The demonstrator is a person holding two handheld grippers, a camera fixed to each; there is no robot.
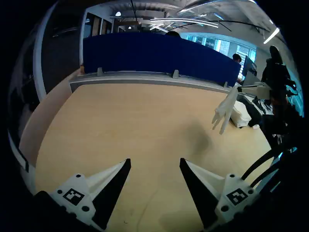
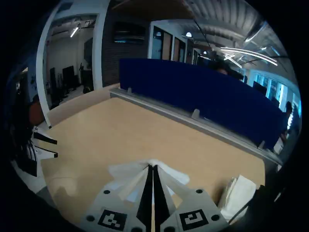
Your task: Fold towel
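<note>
In the left gripper view, the left gripper (image 1: 154,160) hovers low over the bare wooden bench (image 1: 135,116), its fingers spread wide and holding nothing. In the right gripper view, the right gripper (image 2: 151,167) has its fingers pressed tight together, pinching the white towel (image 2: 125,171), which bunches out on both sides of the tips. From the left gripper view, that towel hangs limp in the air above the bench's far right side. Folding looks barely begun: the towel is neither spread flat nor creased. A stack of white cloths (image 2: 239,193) lies at the bench edge. Beyond stands a blue partition (image 1: 154,54). No readable writing appears, just black-and-white square markers (image 1: 73,196) on the fingers.
</note>
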